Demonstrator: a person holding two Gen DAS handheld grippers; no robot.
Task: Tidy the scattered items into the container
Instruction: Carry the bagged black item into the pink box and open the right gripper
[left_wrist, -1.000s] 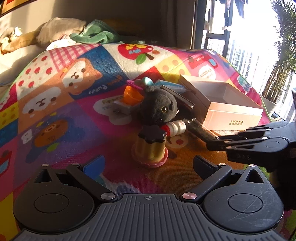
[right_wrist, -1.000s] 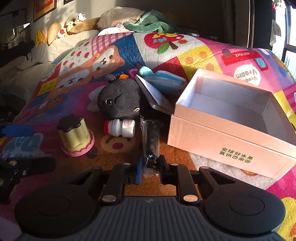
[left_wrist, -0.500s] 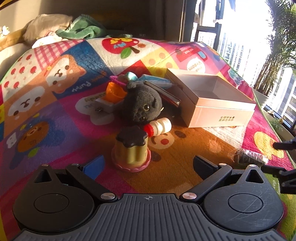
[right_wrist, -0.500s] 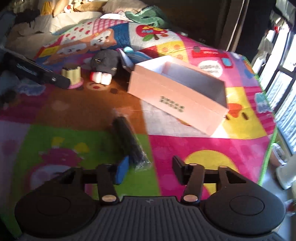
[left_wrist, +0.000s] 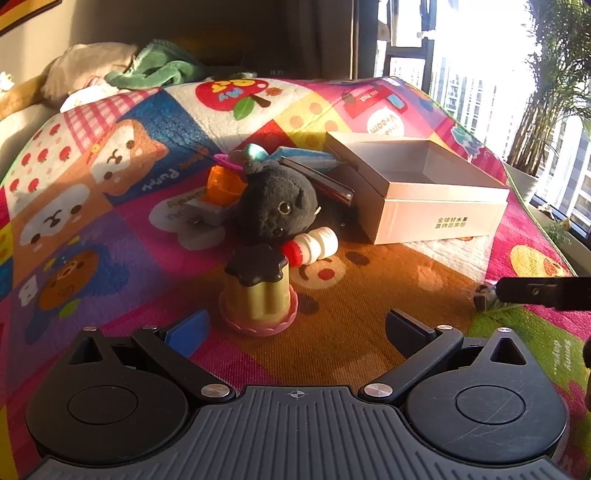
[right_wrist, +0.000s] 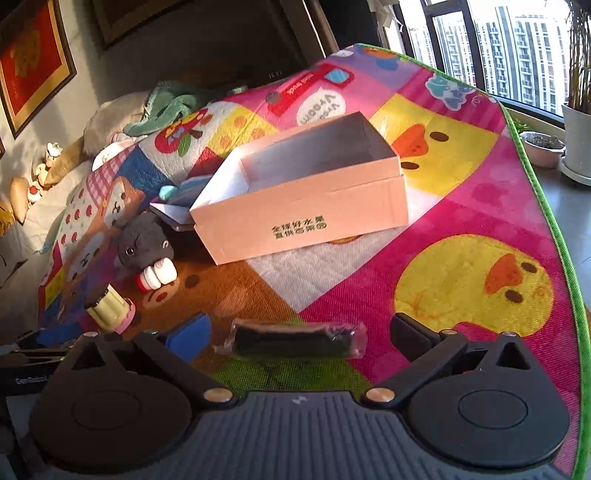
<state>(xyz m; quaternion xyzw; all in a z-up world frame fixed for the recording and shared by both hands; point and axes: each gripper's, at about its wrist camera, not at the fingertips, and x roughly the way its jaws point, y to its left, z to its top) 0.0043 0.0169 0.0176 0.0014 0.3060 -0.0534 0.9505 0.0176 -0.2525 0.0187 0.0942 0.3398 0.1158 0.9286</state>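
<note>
An open pink cardboard box (right_wrist: 303, 218) (left_wrist: 436, 199) stands empty on the play mat. A black item in clear wrap (right_wrist: 291, 341) lies on the mat between the wide-open fingers of my right gripper (right_wrist: 295, 336), untouched. My left gripper (left_wrist: 295, 325) is open and empty, just short of a toy pudding (left_wrist: 258, 288) (right_wrist: 109, 306). Behind the pudding lie a small white bottle with a red cap (left_wrist: 314, 245) (right_wrist: 157, 277), a dark plush toy (left_wrist: 275, 206) (right_wrist: 144, 243) and an orange toy (left_wrist: 221, 184).
A dark booklet (left_wrist: 317, 181) and blue packets (left_wrist: 306, 155) lean by the box's left side. The mat's green edge (right_wrist: 550, 221) runs along the right, with plant pots (right_wrist: 546, 147) and a window beyond. Pillows and a green cloth (left_wrist: 159, 70) lie at the back.
My right gripper pulled the wrapped black item away from the pile to the mat's near right, opened and let it go. It now lies crosswise between the fingers. The left gripper barely moved.
</note>
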